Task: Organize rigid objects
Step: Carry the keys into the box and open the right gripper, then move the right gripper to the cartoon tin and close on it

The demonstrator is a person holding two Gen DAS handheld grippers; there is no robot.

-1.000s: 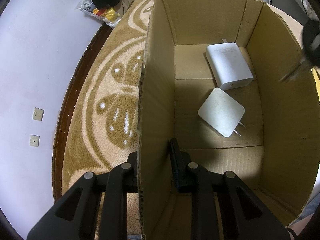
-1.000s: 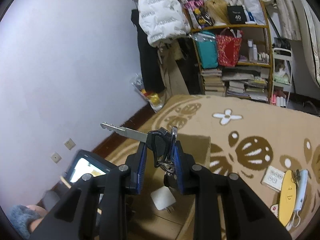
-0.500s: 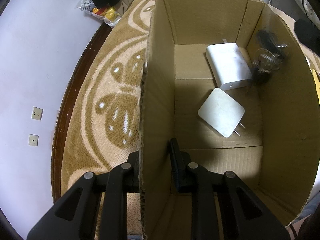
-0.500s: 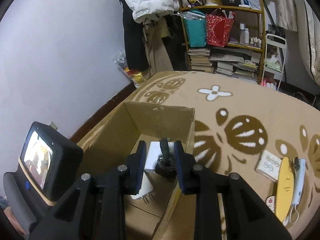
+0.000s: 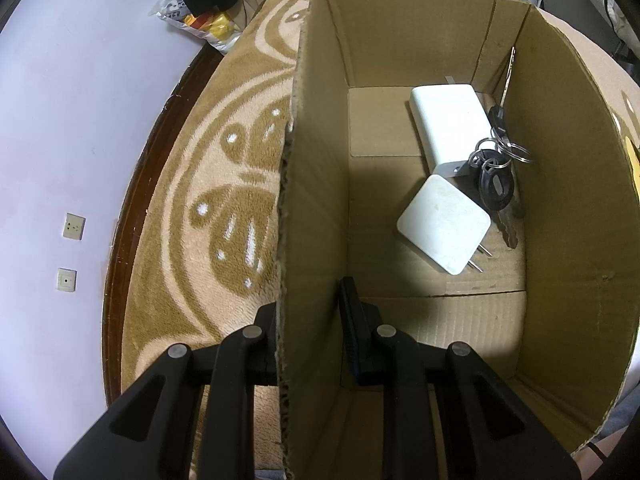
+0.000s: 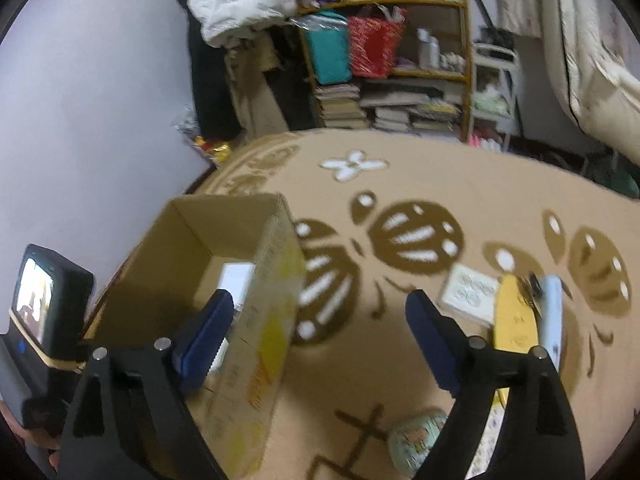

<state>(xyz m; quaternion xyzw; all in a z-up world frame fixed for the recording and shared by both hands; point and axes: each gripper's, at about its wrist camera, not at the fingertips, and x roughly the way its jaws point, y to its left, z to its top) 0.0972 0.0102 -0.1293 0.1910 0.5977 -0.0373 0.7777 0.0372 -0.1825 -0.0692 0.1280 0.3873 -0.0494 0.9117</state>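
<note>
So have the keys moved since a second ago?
Yes. The keys left the right gripper, just opened, and lie inside the cardboard box beside the white chargers.

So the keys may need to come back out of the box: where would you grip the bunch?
Probably the large black key head, from straight above. The keys lie flat on the box floor against its right wall, beside the white charger, so sideways approaches are blocked; the rings look too thin.

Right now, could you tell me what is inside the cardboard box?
Inside the cardboard box lie two white chargers and a bunch of keys. The near corner, behind the wall the left gripper clamps, is hidden.
</note>
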